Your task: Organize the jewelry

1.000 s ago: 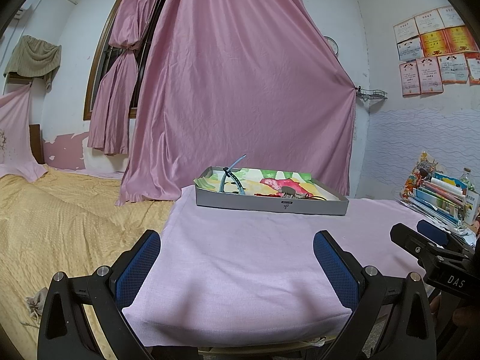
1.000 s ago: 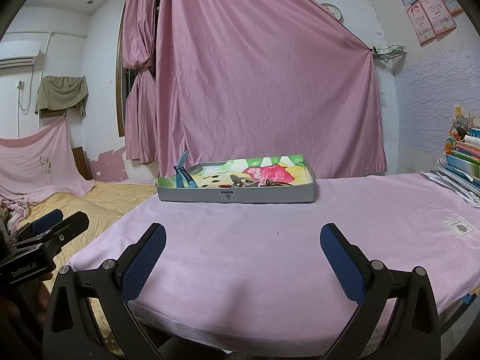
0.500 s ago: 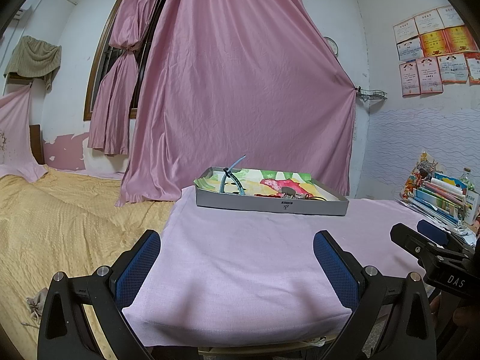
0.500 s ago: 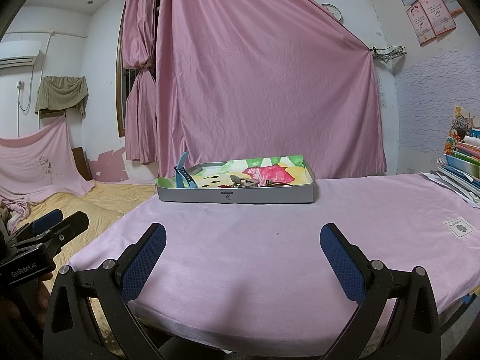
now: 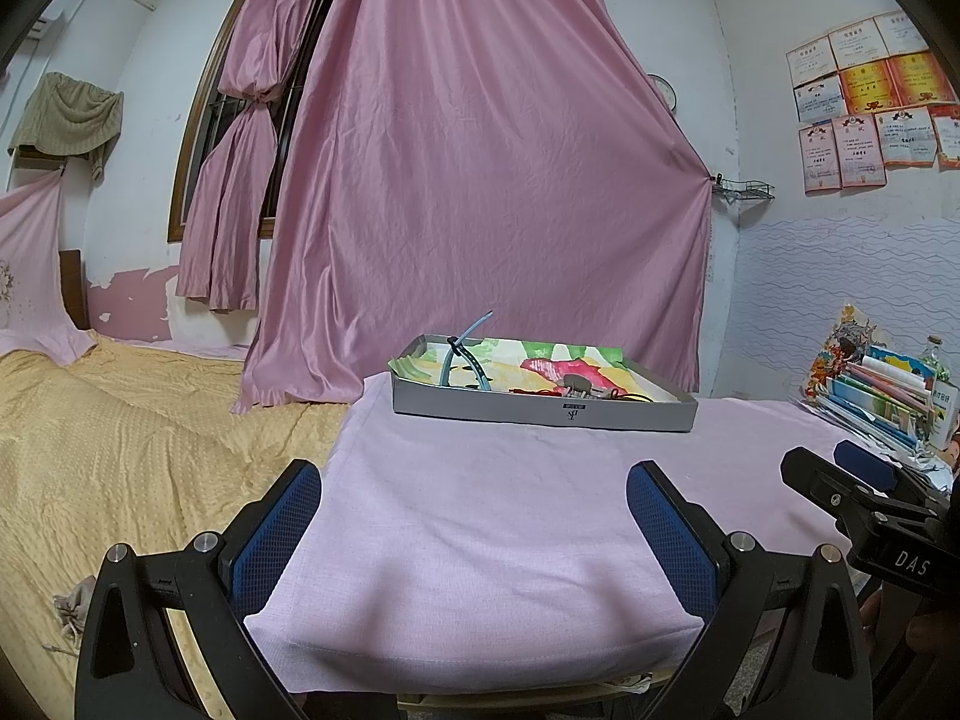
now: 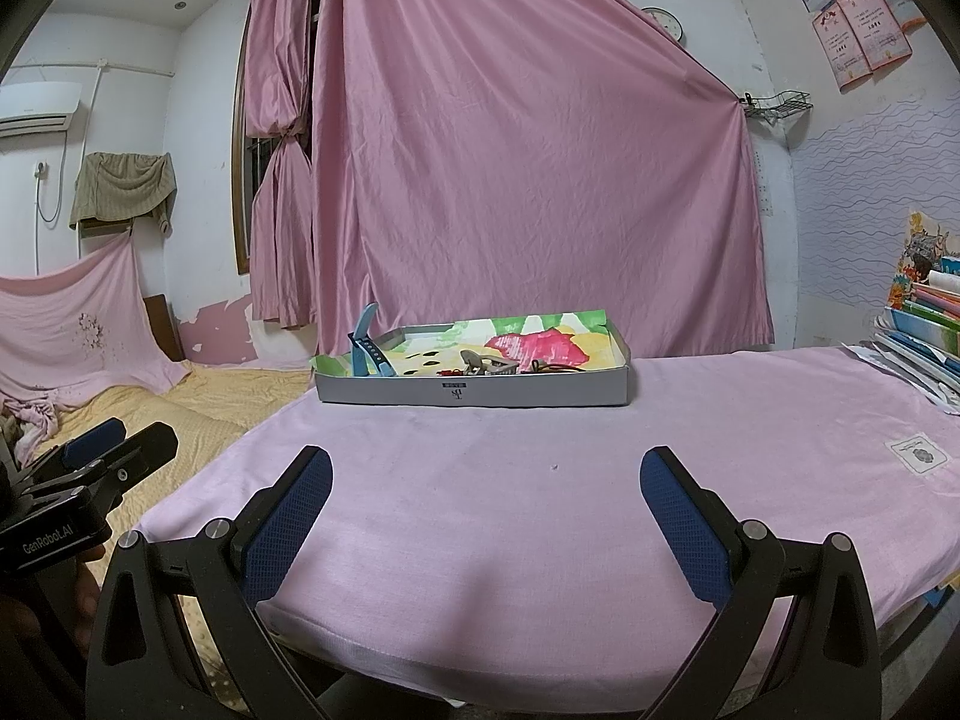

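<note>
A shallow grey box tray (image 5: 543,411) (image 6: 474,391) with a colourful lining stands at the far side of the pink-covered table (image 5: 480,510) (image 6: 540,480). Inside it a light blue wristband (image 5: 465,360) (image 6: 367,347) sticks up at the left, with a grey hair clip (image 5: 577,385) (image 6: 480,363) and a red cord (image 5: 528,390) beside it. My left gripper (image 5: 474,477) hovers open at the table's near edge, holding nothing. My right gripper (image 6: 487,461) is open too, equally far from the tray. Each gripper shows at the edge of the other's view.
A pink curtain (image 5: 480,180) hangs right behind the tray. A bed with a yellow cover (image 5: 120,432) lies left of the table. Stacked books and papers (image 5: 882,396) (image 6: 924,336) sit at the table's right end. A small white label (image 6: 918,454) lies on the cloth.
</note>
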The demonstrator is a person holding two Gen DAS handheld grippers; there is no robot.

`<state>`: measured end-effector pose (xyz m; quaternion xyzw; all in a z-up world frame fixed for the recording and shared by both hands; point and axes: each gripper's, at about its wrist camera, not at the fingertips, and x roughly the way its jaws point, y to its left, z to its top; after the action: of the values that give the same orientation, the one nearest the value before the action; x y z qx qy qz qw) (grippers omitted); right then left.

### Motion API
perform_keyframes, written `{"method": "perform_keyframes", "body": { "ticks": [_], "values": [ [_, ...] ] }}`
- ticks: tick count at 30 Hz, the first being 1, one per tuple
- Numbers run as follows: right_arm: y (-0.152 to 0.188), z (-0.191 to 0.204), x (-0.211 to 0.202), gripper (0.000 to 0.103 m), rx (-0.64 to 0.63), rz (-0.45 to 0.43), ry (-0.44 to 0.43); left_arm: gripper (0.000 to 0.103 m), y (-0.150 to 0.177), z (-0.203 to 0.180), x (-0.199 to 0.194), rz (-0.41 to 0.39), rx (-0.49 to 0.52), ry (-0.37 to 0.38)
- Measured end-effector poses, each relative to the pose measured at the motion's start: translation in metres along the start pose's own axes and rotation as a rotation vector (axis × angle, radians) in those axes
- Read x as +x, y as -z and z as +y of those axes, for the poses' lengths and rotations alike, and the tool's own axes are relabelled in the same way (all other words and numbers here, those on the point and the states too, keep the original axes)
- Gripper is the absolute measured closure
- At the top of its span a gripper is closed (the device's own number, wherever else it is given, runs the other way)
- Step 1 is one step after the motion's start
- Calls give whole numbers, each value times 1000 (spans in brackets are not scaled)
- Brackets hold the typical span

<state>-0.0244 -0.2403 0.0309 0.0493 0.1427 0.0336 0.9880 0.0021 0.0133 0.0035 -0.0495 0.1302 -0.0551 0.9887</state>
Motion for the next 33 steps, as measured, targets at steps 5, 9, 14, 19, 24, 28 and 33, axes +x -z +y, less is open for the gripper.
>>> {"method": "perform_keyframes", "body": {
  "ticks": [5, 9, 14, 19, 24, 28, 33],
  "values": [
    [0, 0, 0, 2, 1, 1, 0, 1, 0, 0, 0, 1, 0, 1],
    [-1, 0, -1, 2, 1, 0, 0, 1, -1, 0, -1, 1, 0, 1],
    [0, 0, -1, 2, 0, 0, 1, 1, 0, 0, -1, 1, 1, 0],
    [0, 0, 0, 2, 1, 1, 0, 1, 0, 0, 0, 1, 1, 1],
    [0, 0, 0, 2, 1, 1, 0, 1, 0, 0, 0, 1, 0, 0],
    [0, 0, 0, 2, 1, 1, 0, 1, 0, 0, 0, 2, 1, 2],
    [0, 0, -1, 2, 1, 0, 1, 1, 0, -1, 2, 13, 11, -2]
  ]
}}
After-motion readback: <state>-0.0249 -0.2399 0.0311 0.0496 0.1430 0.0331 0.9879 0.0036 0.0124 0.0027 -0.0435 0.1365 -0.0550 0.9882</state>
